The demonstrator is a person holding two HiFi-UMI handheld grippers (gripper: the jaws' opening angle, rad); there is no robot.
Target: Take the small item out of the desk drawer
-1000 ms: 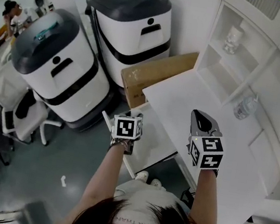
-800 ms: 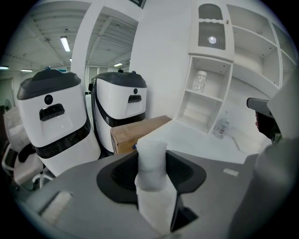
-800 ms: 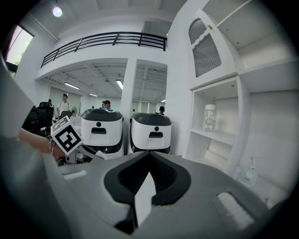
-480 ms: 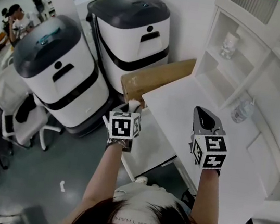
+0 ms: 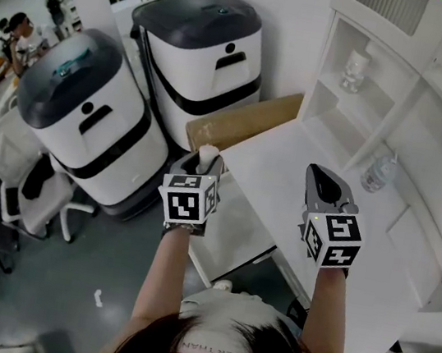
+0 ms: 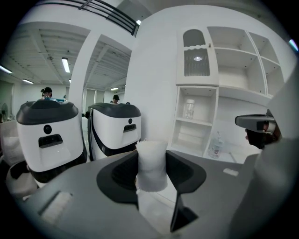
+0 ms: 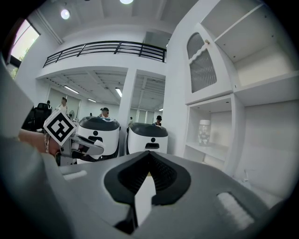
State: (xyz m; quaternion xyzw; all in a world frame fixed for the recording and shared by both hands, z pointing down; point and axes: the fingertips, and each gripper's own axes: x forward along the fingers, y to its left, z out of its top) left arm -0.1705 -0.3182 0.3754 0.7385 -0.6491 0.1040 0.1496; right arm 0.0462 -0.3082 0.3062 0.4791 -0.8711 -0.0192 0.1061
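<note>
My left gripper (image 5: 204,163) is shut on a small white fuzzy roll (image 5: 207,154) and holds it up above the far end of the pulled-out white drawer (image 5: 234,228). In the left gripper view the roll (image 6: 151,161) stands upright, pinched between the two dark pads (image 6: 122,173). My right gripper (image 5: 321,187) hovers over the white desk top (image 5: 290,162), its jaws together with nothing in them. The right gripper view shows the closed jaws (image 7: 148,175) and, off to the left, the left gripper (image 7: 86,148) with the roll.
Two large white and dark grey machines (image 5: 90,109) (image 5: 208,45) stand left of the desk. A cardboard box (image 5: 241,125) leans at the desk's end. A bottle (image 5: 378,171) and a jar (image 5: 354,68) sit in the white shelf unit. Office chairs (image 5: 29,183) and people are at far left.
My left gripper has risen and moved forward with the white roll, from low beside the drawer to above its far end. The right gripper has hardly moved.
</note>
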